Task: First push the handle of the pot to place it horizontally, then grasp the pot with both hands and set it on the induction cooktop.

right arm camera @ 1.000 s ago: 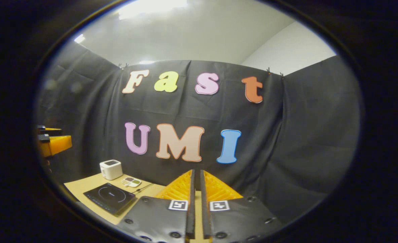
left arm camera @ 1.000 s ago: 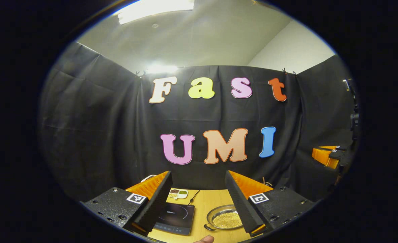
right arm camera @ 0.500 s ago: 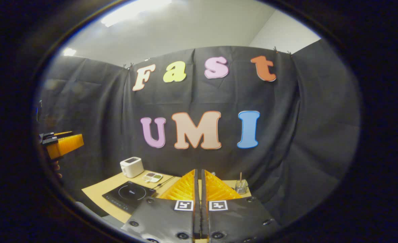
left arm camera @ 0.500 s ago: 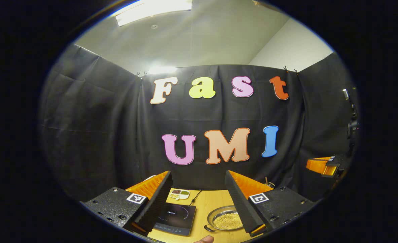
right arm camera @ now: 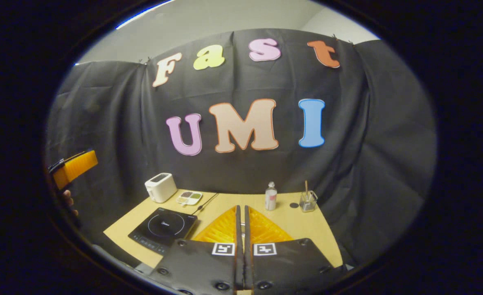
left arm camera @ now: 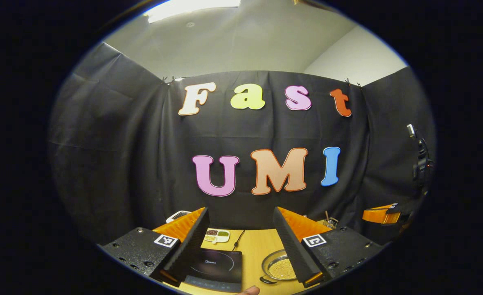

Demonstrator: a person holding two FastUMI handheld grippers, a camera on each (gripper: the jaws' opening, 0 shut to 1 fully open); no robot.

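A light wooden worktop (right arm camera: 307,229) stands against the black cloth wall of the booth and carries everything else. The flat black induction cooktop (right arm camera: 163,229) lies toward the worktop's left side in the right gripper view, with nothing on it. In the left gripper view the round steel pot (left arm camera: 280,268), filled with small pale yellow grains, sits on the worktop just to the right of the cooktop, apart from it; its dark handle (left arm camera: 268,280) points toward the camera at the near rim. The left gripper (left arm camera: 240,235) hangs above the worktop with its fingers spread wide and nothing between them, framing the cooktop and the pot. The right gripper (right arm camera: 241,229) is held over the middle of the worktop with its fingers pressed together, empty. A white boxy toaster (right arm camera: 160,187) stands at the back left corner, with a small white divided dish (right arm camera: 189,198) of dark and green bits just beside it. Near the back right are a small clear bottle (right arm camera: 270,196) and a little glass cup (right arm camera: 308,200) holding a stick, with a small dark round lid (right arm camera: 294,205) on the worktop between them.
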